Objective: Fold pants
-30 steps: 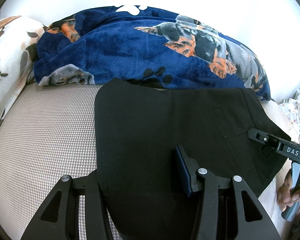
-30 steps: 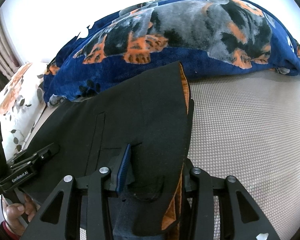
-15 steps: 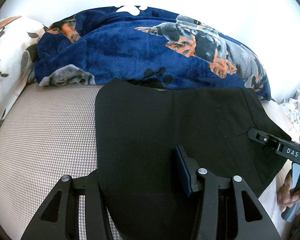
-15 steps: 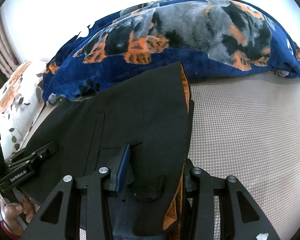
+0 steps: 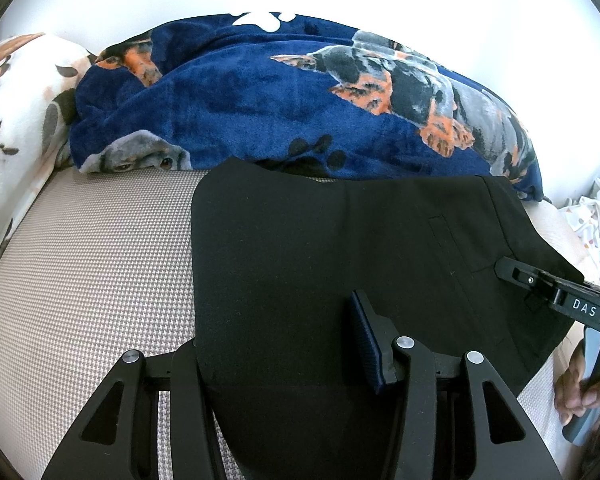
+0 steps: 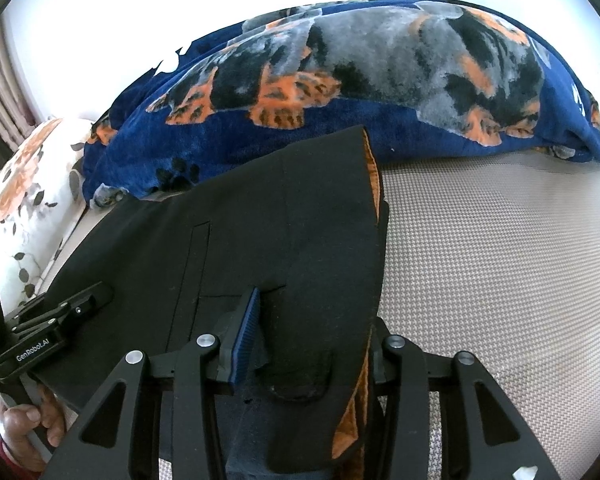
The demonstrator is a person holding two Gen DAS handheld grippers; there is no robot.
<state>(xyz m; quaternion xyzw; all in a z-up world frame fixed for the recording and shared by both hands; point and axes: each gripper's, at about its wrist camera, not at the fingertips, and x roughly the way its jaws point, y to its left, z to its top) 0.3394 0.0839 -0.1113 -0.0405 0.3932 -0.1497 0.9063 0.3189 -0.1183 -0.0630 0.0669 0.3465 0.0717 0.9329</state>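
The bed (image 5: 80, 264) under my tools is covered in a pale woven sheet, with a blue dog-print blanket (image 5: 260, 100) heaped along its far side and a flowered pillow (image 5: 16, 112) at the far left corner. The black pants (image 5: 300, 240) lie folded on the sheet in front of the blanket, their far edge touching it, and the near edge runs back into both of my tools.

My left gripper (image 5: 284, 348) has cloth filling the gap between its jaws; only the blue pad (image 5: 365, 340) on one side shows, the other finger is under the fabric, so I judge it clamped on the pants without seeing the contact itself. My right gripper (image 6: 312, 344) is clamped on the waistband end – an orange lining (image 6: 374, 176) shows along that fold, and a loose flap (image 6: 300, 376) hangs between the fingers.

Risks from here:
- Uneven lift – if one side rises first, the layers may slide and the fold skew.
- The right grip appears to hold several layers near the edge; a tug could strip the top one out.
- Carrying the cloth too far forward may drag it into the blanket.
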